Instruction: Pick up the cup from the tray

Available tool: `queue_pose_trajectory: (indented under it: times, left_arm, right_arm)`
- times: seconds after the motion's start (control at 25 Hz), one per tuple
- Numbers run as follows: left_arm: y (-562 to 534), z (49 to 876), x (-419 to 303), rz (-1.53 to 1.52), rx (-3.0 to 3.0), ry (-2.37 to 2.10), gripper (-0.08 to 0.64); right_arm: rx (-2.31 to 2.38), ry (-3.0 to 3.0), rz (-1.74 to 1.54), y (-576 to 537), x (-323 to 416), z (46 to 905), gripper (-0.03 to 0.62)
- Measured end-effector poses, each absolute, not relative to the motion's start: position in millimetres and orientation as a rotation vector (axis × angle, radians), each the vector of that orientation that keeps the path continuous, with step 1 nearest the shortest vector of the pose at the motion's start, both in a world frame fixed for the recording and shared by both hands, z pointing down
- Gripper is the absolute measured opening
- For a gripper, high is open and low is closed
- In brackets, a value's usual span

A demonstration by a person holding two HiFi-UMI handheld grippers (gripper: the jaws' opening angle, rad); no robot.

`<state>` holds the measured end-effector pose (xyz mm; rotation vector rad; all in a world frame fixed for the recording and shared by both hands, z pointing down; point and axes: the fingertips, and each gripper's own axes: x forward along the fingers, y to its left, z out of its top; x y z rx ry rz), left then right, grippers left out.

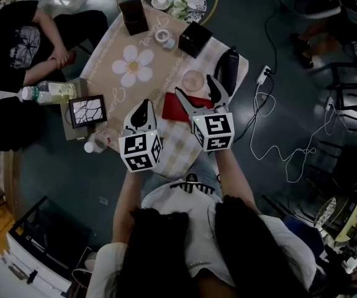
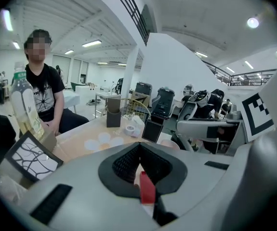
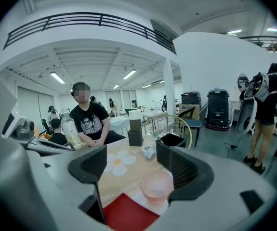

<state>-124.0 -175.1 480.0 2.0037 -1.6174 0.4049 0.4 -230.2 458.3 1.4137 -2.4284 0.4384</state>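
Right gripper [image 3: 137, 170]: jaws wide apart, holding nothing. The translucent pink plastic cup [image 3: 155, 184] shows between them in the right gripper view, nearer the right jaw and untouched. The cup stands upright at the far edge of the flat red rectangular tray [image 3: 126, 214] (on the tray or just off it, cannot tell). In the head view the right jaws sit over the tray, tips pointing at the cup.

Left gripper [image 2: 139, 150]: jaws closed together, nothing held; only a sliver of red shows through the slit below them. It hangs just left of the tray, beside the right gripper.

Tray and cup sit on the table's beige cloth with a white flower print [image 1: 107, 73]. Two black square boxes [image 1: 195, 39] stand further back, and a dark upright bottle-like object [image 1: 228, 70] is just right of the cup. A seated person in a black T-shirt [image 1: 17, 42] is at the table's left side, near a clear plastic bottle [image 1: 48, 92].
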Motion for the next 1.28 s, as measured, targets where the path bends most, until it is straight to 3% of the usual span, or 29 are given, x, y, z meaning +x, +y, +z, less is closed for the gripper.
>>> queue_pose_trajectory:
  times: [0.08, 0.2, 0.32, 0.4, 0.44, 1.28]
  left_arm:
    - [-171.7, 471.4, -121.5, 0.376, 2.026, -1.615, 0.005]
    - [-163.2, 462.5, -116.6, 0.348, 2.057, -1.602, 0.005]
    - [-153.1, 457.0, -113.9, 0.32, 2.076, -1.589, 0.005]
    - [-148.1, 452.9, -112.3, 0.303, 2.09, -1.583, 0.005]
    - [-145.9, 450.5, -111.2, 0.299, 2.1, -1.582, 0.005]
    - [-99.4, 414.5, -100.1, 0.274, 2.265, -1.527, 0.006]
  right_arm:
    - [1.397, -2.418, 0.45, -218.2, -1.7, 452.6, 0.391]
    - [1.44, -2.399, 0.42, -201.1, 2.1, 441.5, 0.194]
    - [1.472, -2.378, 0.399, -185.2, 2.8, 434.7, 0.152]
    - [1.513, -2.353, 0.384, -177.3, 5.1, 431.1, 0.036]
    - [1.517, -2.348, 0.386, -173.1, 5.1, 430.4, 0.009]
    - [1.516, -2.329, 0.357, -116.0, -17.6, 417.2, 0.006]
